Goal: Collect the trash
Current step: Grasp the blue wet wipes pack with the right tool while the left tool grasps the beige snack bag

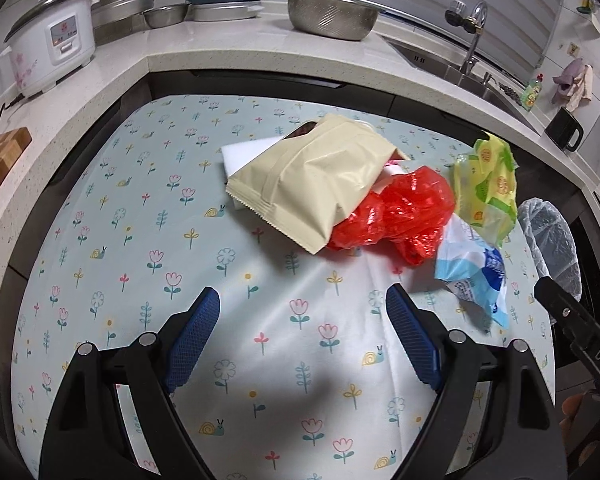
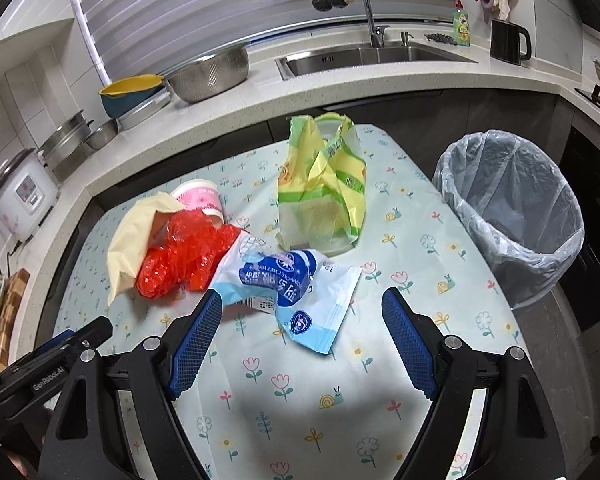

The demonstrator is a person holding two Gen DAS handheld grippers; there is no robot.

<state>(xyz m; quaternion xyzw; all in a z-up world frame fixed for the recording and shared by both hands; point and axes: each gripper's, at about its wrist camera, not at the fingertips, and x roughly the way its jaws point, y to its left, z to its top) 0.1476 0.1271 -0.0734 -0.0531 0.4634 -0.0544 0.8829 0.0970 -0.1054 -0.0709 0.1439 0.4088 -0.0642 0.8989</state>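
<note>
A small table (image 2: pixel 380 420) with a flowery cloth is seen in front of the kitchen counter (image 2: pixel 380 76). A bin (image 2: pixel 512 216) with a clear liner stands at the right side of the table, and it looks empty so far. No trash is judged to be collected yet.

The trash lies in a heap at the far middle of the table. The biggest piece is a beige packet (image 1: pixel 300 184), on the left of the heap. It rests partly on a red plastic bag (image 1: pixel 404 212). A yellow and green bag (image 2: pixel 324 184) stands up on the far right of the heap, nearest the bin. A blue and white wrapper (image 2: pixel 296 292) lies flat at the near side. A pink cup (image 2: pixel 200 200) is tucked behind the red bag.

The left gripper (image 1: pixel 302 340) is held wide open above bare cloth, near the heap, and nothing is between its fingers. The right gripper (image 2: pixel 302 340) is also wide open and empty. The blue and white wrapper lies just past its left fingertip and looks to be the first piece for it.

To do this step well, one piece should be picked at a time. The wrapper is thin and flat, so a raised, crumpled part should be pinched, not the flat edge. The cloth should not be caught with it. The beige packet should be taken by its sealed edge, so that the red bag is not dragged along.
</note>
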